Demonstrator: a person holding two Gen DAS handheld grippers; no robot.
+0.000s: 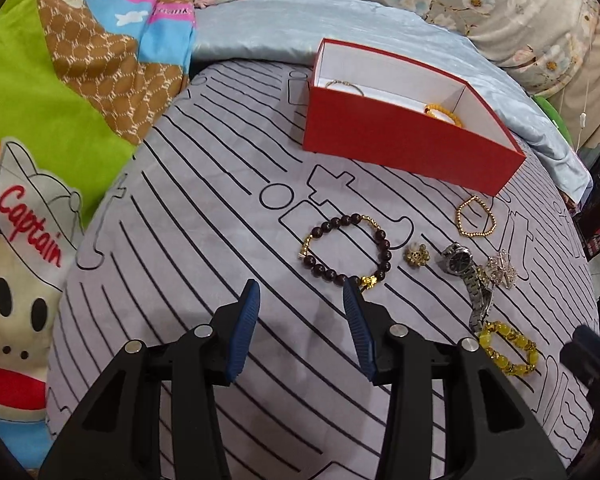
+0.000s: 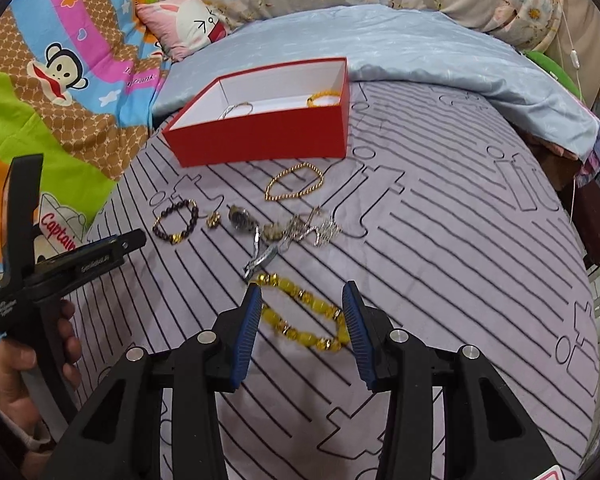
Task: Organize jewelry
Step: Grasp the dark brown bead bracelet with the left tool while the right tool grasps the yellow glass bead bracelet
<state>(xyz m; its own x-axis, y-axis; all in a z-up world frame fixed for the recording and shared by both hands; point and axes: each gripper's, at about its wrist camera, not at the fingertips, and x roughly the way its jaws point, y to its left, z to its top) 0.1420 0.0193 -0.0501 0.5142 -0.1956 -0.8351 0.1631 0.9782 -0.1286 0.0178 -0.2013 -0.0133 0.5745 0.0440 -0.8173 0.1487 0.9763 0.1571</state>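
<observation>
My left claw (image 1: 302,296): released, above dark-brown beaded bracelet (image 1: 346,248). My right claw (image 2: 302,298): released, straddling yellow beaded bracelet (image 2: 304,316) on the bed.

Your surface is a bed under a grey striped sheet (image 2: 440,240). On it you have a red box (image 2: 268,136) far, a gold chain bracelet (image 2: 296,186) nearer, then dark bead bracelet (image 2: 176,222), watch (image 2: 256,236), and yellow bead bracelet (image 2: 300,312) nearest.
</observation>
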